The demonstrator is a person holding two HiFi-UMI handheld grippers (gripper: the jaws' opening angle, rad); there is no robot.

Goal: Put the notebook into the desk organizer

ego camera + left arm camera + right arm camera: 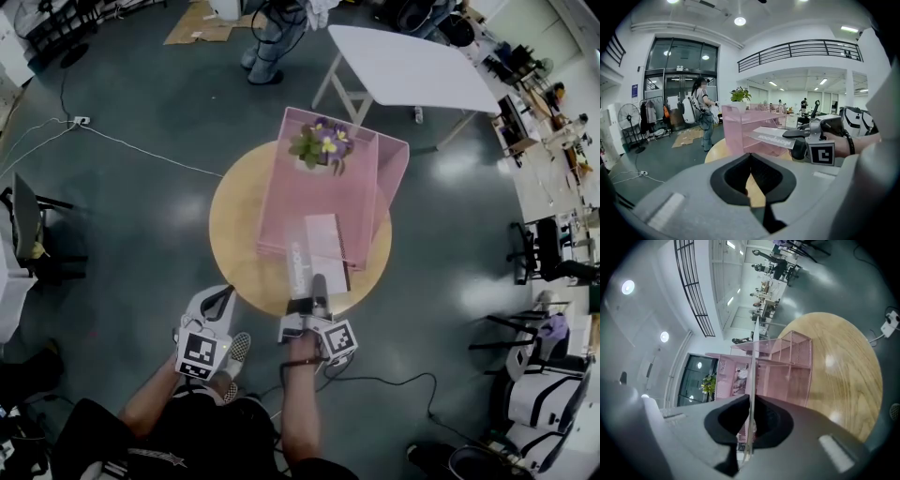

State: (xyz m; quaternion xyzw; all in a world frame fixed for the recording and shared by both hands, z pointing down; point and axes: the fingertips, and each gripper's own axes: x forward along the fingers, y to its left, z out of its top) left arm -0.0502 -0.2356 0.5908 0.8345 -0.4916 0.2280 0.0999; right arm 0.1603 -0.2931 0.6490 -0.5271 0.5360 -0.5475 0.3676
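A pink wire desk organizer [298, 183] stands on a round wooden table [232, 220] with a potted flower [322, 145] on its top. My right gripper [312, 286] is shut on the near edge of a white notebook [324, 240], which is held flat with its far end at the organizer's front opening. In the right gripper view the notebook [752, 376] shows edge-on between the jaws, pointing at the organizer [790, 362]. My left gripper [217, 302] hangs off the table's near-left edge, shut and holding nothing. From the left gripper view, the notebook [776, 137] reaches a lower shelf.
A white folding table [403, 66] stands behind the round table, and a person [277, 37] is near it. Chairs and desks line the right side [544, 253]. A cable [131, 145] runs over the floor at the left.
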